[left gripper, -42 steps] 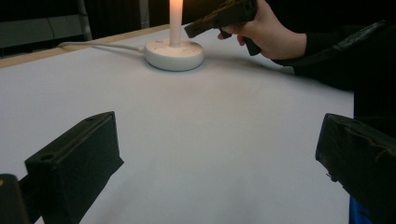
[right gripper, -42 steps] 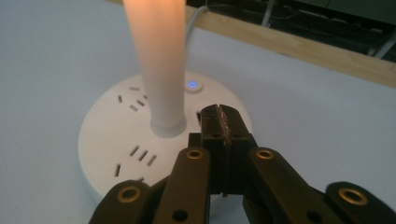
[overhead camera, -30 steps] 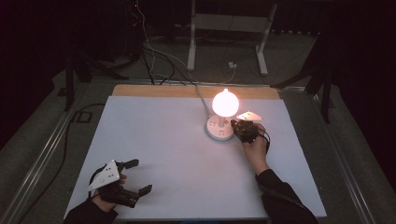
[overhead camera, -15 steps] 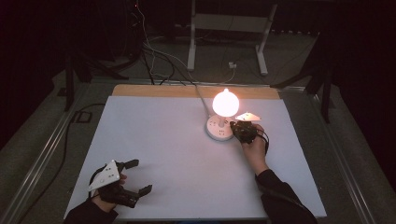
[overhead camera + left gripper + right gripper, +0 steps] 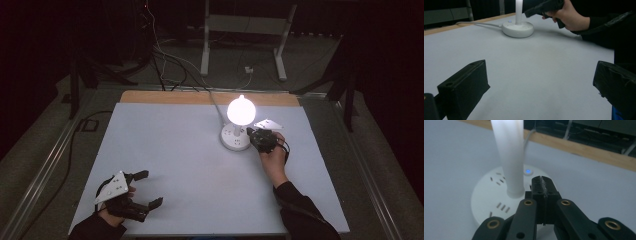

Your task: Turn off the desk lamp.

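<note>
on the lamp base (image 5: pixel 499 195), a blue light (image 5: pixel 528 171) past the right gripper's (image 5: pixel 541 181) closed, empty fingers

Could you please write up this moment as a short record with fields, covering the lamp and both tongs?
lamp: round white base on the grey table, white stem, globe lit
base details: socket slots on top, small blue light glowing
cable: white lead runs from the base toward the table's far edge
right tongs: shut, empty, tips over the base beside the stem
left tongs: open, empty, near the table's front left corner
contact: cannot tell whether the right tips touch the base
</note>
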`<state>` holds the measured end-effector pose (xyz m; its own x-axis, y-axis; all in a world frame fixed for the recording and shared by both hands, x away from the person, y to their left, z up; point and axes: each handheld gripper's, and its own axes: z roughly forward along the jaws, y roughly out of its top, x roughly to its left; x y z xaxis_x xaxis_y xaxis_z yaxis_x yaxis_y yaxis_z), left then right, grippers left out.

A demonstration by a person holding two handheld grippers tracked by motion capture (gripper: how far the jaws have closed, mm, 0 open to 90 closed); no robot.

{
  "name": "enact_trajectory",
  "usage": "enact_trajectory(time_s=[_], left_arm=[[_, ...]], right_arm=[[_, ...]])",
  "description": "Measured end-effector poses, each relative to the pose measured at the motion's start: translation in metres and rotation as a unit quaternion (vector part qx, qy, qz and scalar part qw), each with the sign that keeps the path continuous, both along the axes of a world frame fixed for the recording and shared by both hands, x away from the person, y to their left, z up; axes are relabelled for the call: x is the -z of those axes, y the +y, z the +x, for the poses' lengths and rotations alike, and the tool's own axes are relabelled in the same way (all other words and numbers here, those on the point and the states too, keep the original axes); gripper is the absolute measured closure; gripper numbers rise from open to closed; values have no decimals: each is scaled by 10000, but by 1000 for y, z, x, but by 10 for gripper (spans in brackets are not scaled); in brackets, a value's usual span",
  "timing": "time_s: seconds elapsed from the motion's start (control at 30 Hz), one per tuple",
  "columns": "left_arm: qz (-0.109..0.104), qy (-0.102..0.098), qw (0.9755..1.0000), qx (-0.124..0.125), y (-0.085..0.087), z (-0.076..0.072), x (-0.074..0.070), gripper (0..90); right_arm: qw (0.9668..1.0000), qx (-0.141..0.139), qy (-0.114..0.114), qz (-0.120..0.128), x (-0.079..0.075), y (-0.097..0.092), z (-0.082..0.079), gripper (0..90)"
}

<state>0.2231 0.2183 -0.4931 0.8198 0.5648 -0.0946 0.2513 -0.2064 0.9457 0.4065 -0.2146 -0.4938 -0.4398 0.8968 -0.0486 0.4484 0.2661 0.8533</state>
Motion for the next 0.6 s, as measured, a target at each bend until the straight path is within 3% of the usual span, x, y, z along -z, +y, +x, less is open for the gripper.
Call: enact_trajectory(time_s=[0.13,0.3,0.6], left_arm=[[-7,-8,10000,7,0,0,0,5],[-6,-13,10000,5,0,0,0,5],[21,-21,10000,12,0,-1,0,5]], right_arm=[[9998,-6,-176,28,-11,1,-4,900],[9997,40,-200,125,-14,-3,-3,900],[9999,42,49,79,-1,-3,1,900]])
